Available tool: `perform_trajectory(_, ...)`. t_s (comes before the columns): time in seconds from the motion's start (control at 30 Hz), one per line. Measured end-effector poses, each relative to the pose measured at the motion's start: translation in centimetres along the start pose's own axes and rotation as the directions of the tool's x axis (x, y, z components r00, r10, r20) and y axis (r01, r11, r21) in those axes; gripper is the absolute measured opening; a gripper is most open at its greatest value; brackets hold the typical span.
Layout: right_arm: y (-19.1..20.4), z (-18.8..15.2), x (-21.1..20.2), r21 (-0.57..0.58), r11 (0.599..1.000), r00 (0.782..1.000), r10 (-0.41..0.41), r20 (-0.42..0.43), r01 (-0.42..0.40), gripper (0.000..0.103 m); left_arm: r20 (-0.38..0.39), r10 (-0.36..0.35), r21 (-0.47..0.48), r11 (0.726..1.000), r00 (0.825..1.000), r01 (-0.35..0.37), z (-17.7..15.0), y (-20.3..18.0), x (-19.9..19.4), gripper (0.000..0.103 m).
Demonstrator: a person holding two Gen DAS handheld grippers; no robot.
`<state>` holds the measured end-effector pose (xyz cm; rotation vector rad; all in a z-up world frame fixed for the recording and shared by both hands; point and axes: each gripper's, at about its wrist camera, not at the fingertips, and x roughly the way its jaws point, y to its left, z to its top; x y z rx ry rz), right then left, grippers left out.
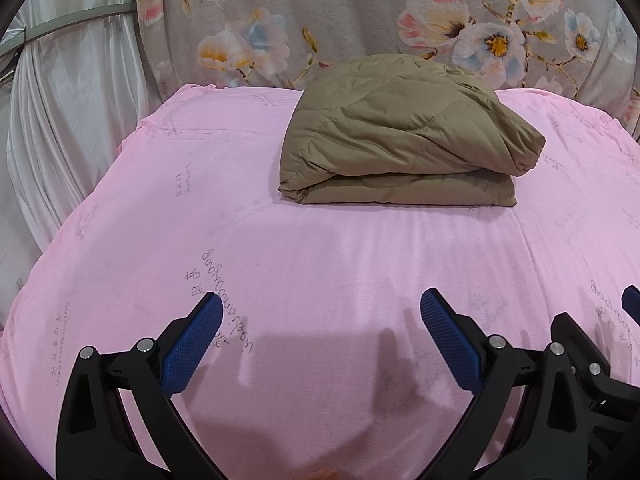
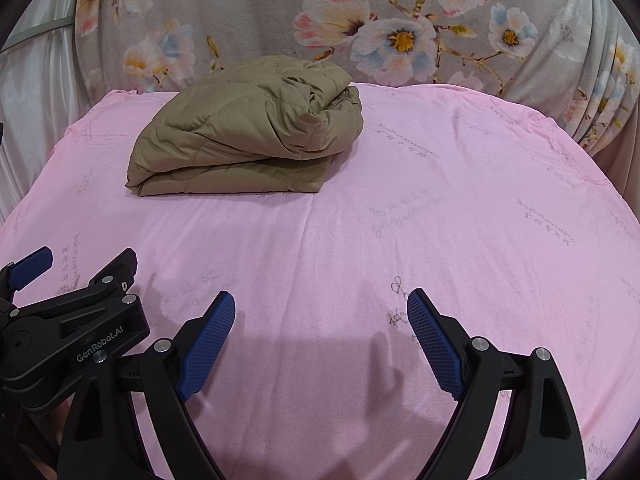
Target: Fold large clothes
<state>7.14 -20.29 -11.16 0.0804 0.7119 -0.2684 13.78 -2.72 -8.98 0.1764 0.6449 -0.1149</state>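
A tan quilted jacket [image 1: 404, 136] lies folded in a thick bundle on the far part of a pink sheet [image 1: 312, 264]. It also shows in the right wrist view [image 2: 248, 132], far left. My left gripper [image 1: 320, 308] is open and empty, low over the near part of the sheet, well short of the jacket. My right gripper [image 2: 320, 304] is open and empty, beside the left one and equally far from the jacket. The right gripper shows at the left wrist view's right edge [image 1: 630, 304]. The left gripper shows at the right wrist view's left edge [image 2: 80, 268].
The pink sheet [image 2: 440, 220] has faint printed writing. A grey floral cloth [image 1: 360, 12] hangs behind the surface. A white curtain [image 1: 68, 120] hangs at the left. The sheet's left edge drops off beside the curtain.
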Motion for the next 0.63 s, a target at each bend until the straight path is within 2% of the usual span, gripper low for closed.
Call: perform_trajectory(0.63,0.00,0.05,0.01,-0.001,1.000,1.000,-0.002,0.001,0.002,0.086,0.003,0.008,0.003,1.000,1.000,-0.008,-0.03,-0.20,-0.24,0.095)
